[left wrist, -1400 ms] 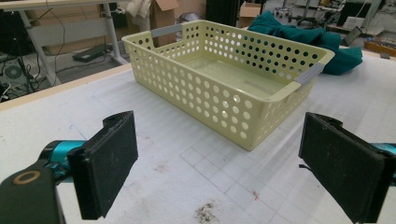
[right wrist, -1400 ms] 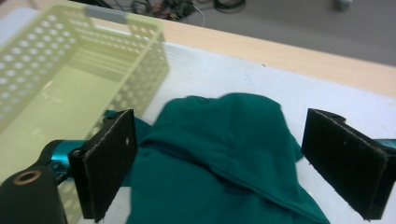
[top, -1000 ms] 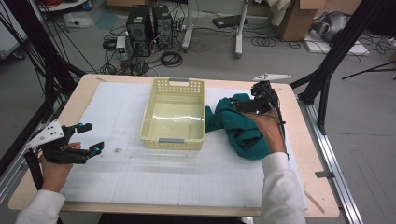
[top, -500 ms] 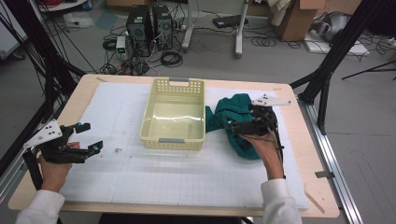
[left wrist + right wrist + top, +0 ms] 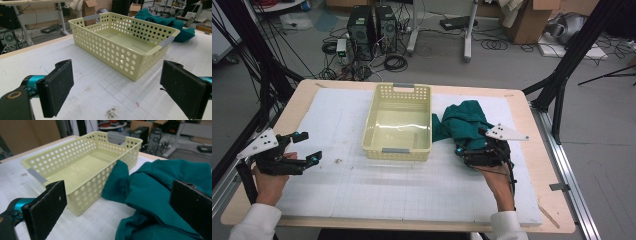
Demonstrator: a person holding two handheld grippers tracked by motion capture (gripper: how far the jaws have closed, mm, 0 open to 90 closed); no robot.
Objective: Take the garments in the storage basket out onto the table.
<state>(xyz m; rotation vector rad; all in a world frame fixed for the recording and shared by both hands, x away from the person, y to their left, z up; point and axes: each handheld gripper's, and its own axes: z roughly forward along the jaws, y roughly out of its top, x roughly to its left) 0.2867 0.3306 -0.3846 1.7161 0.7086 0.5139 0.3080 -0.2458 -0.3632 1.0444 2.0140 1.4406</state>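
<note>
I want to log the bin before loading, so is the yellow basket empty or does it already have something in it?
Empty. The yellow basket shows only its bare floor; the green cloth lies bunched on the table against its right side.

The perforated pale-yellow plastic basket point(image 5: 398, 125) stands mid-table, the crumpled teal cloth point(image 5: 460, 124) touching its right wall (no gap there). Bare white mat point(image 5: 377, 185) lies open left and in front.

We have drawn our right claw point(image 5: 462, 152) back from over the crumpled teal cloth point(image 5: 462, 122) to its near edge, low above the desk, jaws wide apart.
</note>
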